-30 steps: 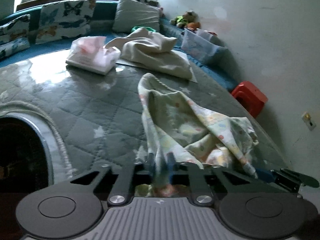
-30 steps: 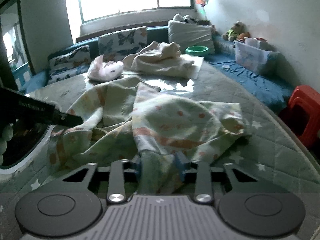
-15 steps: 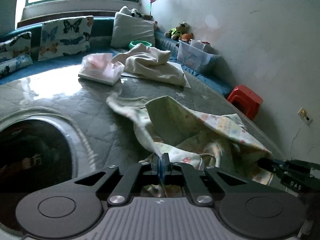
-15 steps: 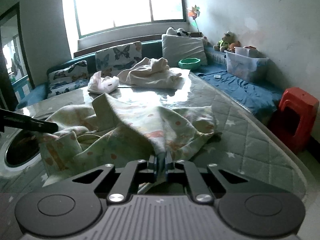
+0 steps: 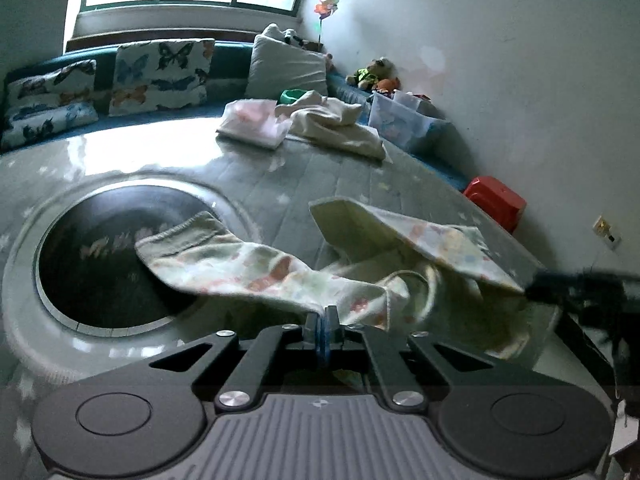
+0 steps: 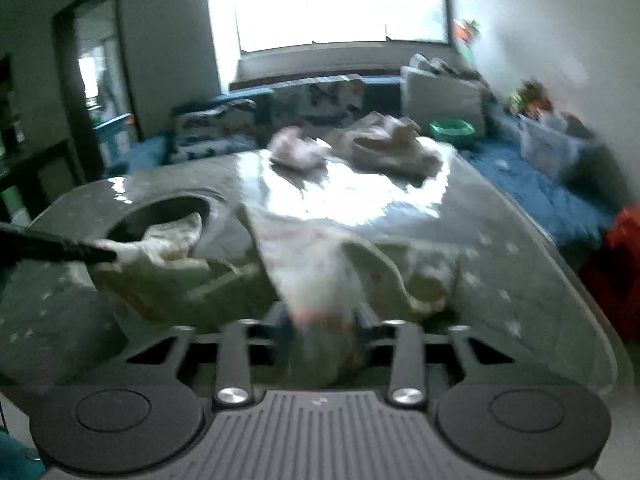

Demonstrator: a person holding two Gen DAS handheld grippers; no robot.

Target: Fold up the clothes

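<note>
Right wrist view smeared by motion; parts of cloth and tools out of sight

In the right wrist view the printed cloth (image 6: 320, 264) blurs where it meets the right gripper (image 6: 320, 320), so whether the jaws pinch it cannot be told. The far piles (image 6: 384, 148) are shapeless smudges. The left gripper (image 6: 60, 250) is cut off by the left edge. In the left wrist view the right gripper (image 5: 576, 288) is a dark blur at the right edge, and the cloth (image 5: 280, 272) hides part of the desk's round dark inset (image 5: 100, 256).
</note>
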